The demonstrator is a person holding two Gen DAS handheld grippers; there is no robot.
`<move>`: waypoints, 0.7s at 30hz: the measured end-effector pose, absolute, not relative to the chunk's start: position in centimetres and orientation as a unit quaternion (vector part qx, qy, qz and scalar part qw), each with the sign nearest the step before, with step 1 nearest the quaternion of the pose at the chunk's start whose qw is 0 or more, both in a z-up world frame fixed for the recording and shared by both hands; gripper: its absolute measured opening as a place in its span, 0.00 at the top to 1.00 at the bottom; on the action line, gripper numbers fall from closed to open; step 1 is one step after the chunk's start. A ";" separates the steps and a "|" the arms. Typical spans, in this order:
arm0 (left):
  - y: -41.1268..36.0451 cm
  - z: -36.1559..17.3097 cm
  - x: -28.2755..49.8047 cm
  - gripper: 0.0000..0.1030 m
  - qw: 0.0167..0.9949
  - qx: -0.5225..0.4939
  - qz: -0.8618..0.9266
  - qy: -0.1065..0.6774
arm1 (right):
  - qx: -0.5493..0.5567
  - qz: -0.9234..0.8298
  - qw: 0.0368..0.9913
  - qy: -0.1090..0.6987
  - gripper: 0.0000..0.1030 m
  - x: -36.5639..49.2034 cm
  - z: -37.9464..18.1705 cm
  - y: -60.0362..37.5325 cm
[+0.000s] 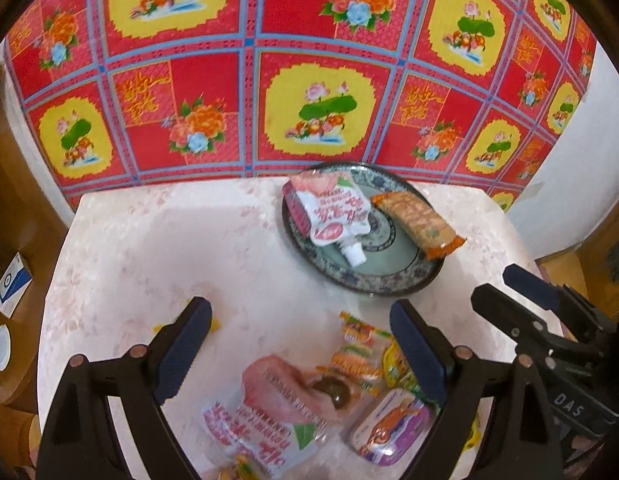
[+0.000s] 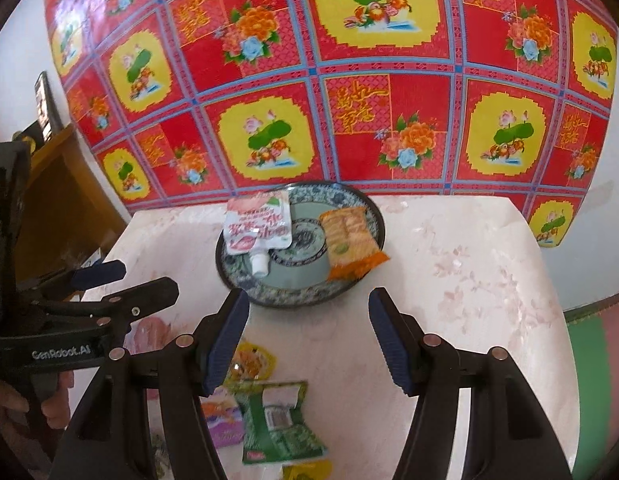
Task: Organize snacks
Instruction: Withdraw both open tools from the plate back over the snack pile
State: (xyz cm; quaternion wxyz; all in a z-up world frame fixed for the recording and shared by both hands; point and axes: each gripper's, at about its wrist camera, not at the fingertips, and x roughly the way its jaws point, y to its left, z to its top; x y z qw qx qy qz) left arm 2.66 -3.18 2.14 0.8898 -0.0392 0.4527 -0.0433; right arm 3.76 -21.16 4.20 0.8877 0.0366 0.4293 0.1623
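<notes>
A blue-patterned plate [image 1: 393, 280] [image 2: 349, 284] sits at the back of the pale table. On it lie a white-and-pink spout pouch [image 1: 329, 212] [image 2: 257, 228] and an orange cracker pack [image 1: 417, 220] [image 2: 349, 240]. My left gripper [image 1: 301, 352] is open above loose snacks near the front: a pink pouch [image 1: 269, 400], a purple pack [image 1: 389, 428] and small orange packs [image 1: 357, 348]. My right gripper [image 2: 305, 340] is open and empty, above a green pack [image 2: 277, 420] and a yellow pack [image 2: 249, 360].
A red, yellow and blue floral cloth [image 1: 309, 60] hangs on the wall behind the table. Wooden furniture [image 2: 65, 184] stands to the left. The other gripper shows at the right edge of the left wrist view [image 1: 549, 320] and the left edge of the right wrist view [image 2: 89, 300].
</notes>
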 end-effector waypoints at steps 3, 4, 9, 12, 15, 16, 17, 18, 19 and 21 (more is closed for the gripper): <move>-3.1 1.8 1.9 0.09 0.888 -0.038 -0.043 0.456 | 0.036 0.166 0.885 0.433 0.38 3.0 4.0 -21.1; -3.1 1.7 1.7 0.09 0.888 -0.037 -0.043 0.457 | 0.035 0.167 0.884 0.435 0.38 2.8 4.0 -21.1; -3.1 1.2 0.5 0.09 0.884 -0.035 -0.048 0.463 | 0.026 0.167 0.881 0.442 0.38 1.4 3.5 -20.9; -3.2 0.9 -0.4 0.09 0.883 -0.030 -0.054 0.466 | 0.022 0.169 0.878 0.447 0.38 0.7 3.2 -20.7; -3.2 0.7 -1.1 0.09 0.881 -0.027 -0.056 0.468 | 0.022 0.169 0.876 0.452 0.38 0.2 2.9 -20.7; -3.2 0.6 -1.3 0.09 0.881 -0.026 -0.057 0.469 | 0.022 0.169 0.875 0.454 0.38 0.0 2.8 -20.7; -3.1 0.5 -1.5 0.09 0.881 -0.025 -0.057 0.470 | 0.022 0.168 0.874 0.456 0.38 -0.1 2.7 -20.7; -3.1 0.4 -1.6 0.09 0.880 -0.024 -0.056 0.470 | 0.021 0.167 0.873 0.458 0.38 -0.3 2.5 -20.7; -3.1 0.3 -1.8 0.09 0.880 -0.023 -0.055 0.471 | 0.020 0.166 0.872 0.460 0.38 -0.3 2.4 -20.7; -2.9 0.1 -2.0 0.09 0.879 -0.024 -0.053 0.472 | 0.018 0.163 0.871 0.464 0.38 -0.6 2.2 -20.7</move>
